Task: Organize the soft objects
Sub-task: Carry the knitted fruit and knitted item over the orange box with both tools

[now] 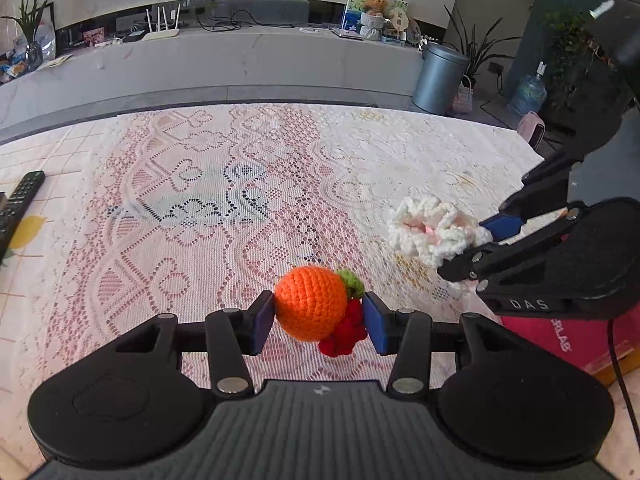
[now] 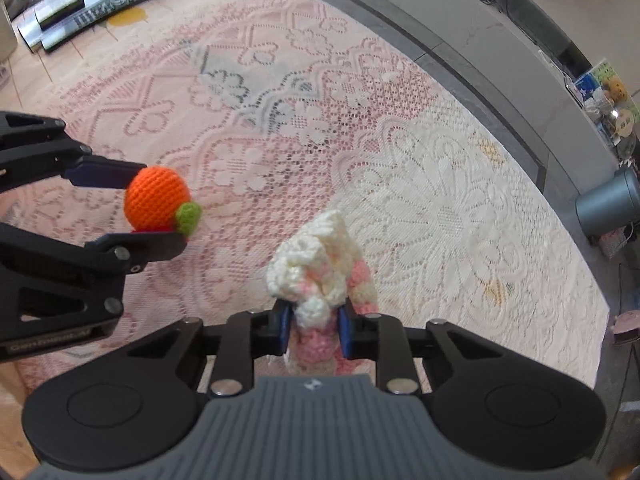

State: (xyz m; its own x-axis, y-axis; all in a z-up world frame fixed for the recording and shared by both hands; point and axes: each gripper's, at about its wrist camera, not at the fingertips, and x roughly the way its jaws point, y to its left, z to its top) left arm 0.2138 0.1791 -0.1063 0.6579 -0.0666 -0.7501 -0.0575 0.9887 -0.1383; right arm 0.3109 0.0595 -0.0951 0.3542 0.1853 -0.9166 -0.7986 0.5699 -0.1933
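Observation:
My left gripper (image 1: 319, 320) is shut on a crocheted orange fruit (image 1: 310, 302) with a green leaf and a red knitted bit under it, held above the lace cloth. It also shows in the right wrist view (image 2: 157, 199), at the left. My right gripper (image 2: 313, 330) is shut on a white and pink crocheted flower (image 2: 320, 268), also held above the cloth. In the left wrist view the flower (image 1: 434, 230) and the right gripper (image 1: 476, 246) are at the right, a little beyond the orange.
A pink and white lace cloth (image 1: 224, 200) covers the table. Remote controls (image 2: 116, 2) and a dark box lie at the table's far left. A pink box (image 1: 576, 344) sits at the right edge. A grey bin (image 1: 440, 78) stands on the floor beyond the table.

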